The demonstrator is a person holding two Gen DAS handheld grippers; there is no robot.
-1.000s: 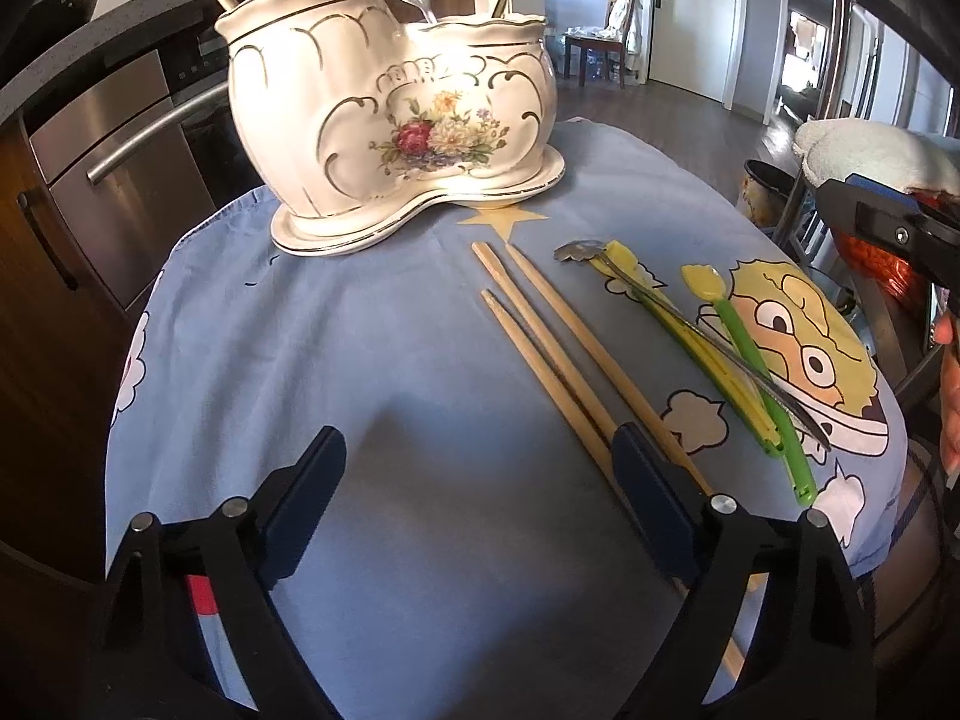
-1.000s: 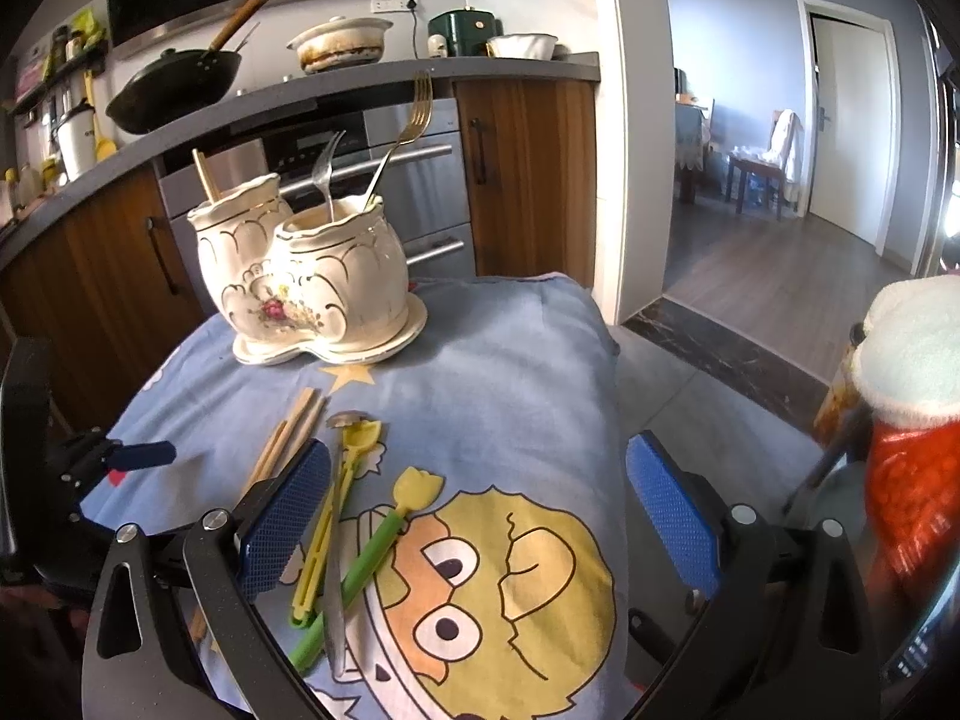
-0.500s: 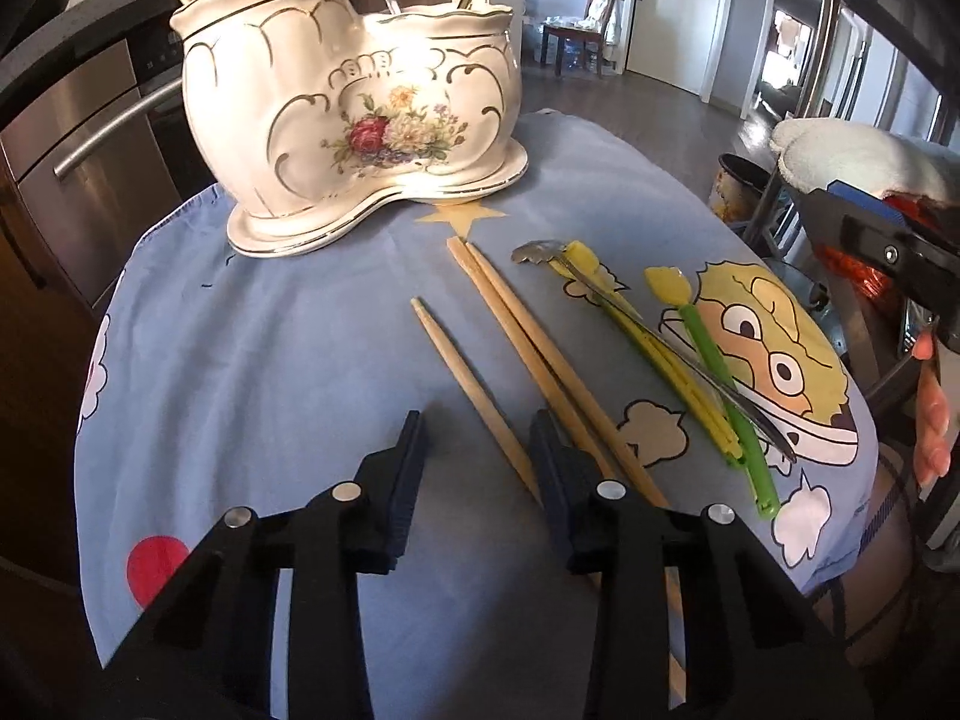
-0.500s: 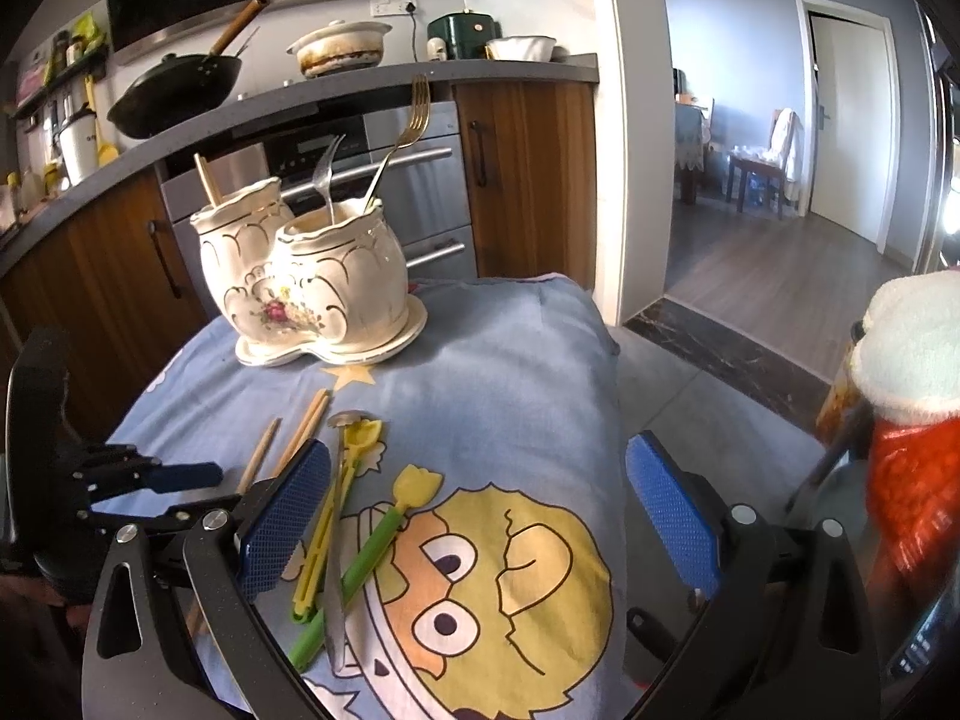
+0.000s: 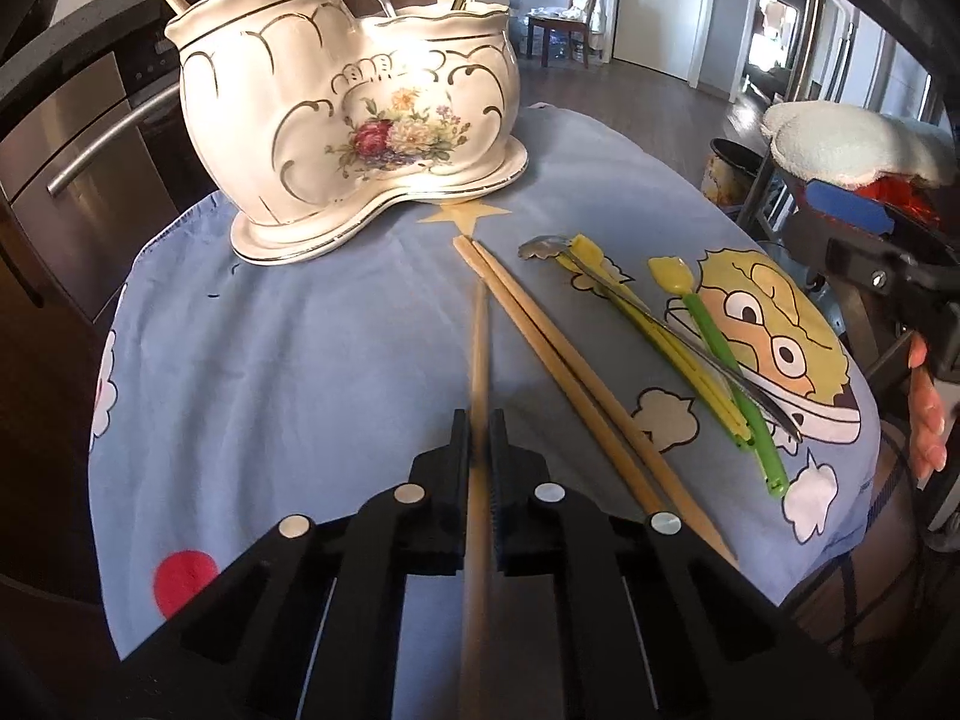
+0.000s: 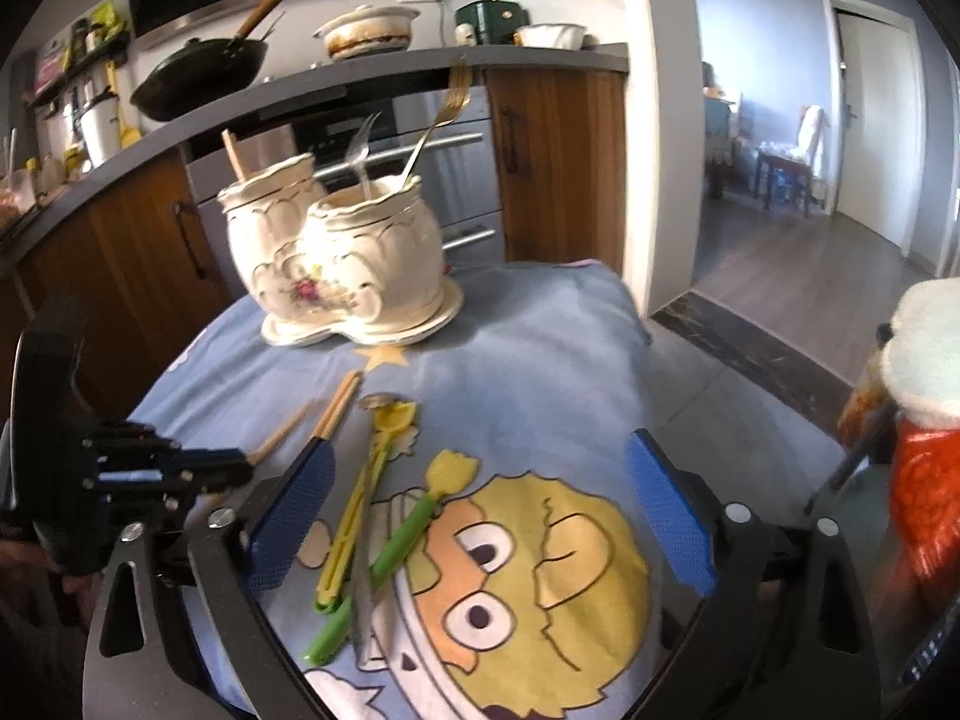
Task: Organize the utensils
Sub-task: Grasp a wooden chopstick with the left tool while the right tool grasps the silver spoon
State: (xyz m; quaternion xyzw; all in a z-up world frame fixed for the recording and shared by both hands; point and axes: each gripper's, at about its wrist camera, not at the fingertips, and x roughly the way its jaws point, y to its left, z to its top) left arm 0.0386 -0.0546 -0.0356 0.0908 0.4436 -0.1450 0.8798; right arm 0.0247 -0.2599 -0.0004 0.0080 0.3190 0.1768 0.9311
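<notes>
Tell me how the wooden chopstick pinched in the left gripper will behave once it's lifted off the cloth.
The chopstick looks like stiff, straight wood, so it probably won't flex. It is slim, so likely light. The left gripper, whose fingers have just closed, holds it partway along with a long tip reaching ahead, so it may pivot or droop. Its smooth, narrow shaft could slip.

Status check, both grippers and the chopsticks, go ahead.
Left gripper just closed, shut on one chopstick. Right gripper open, empty. Two chopsticks on cloth. Path to ceramic holder clear.
</notes>
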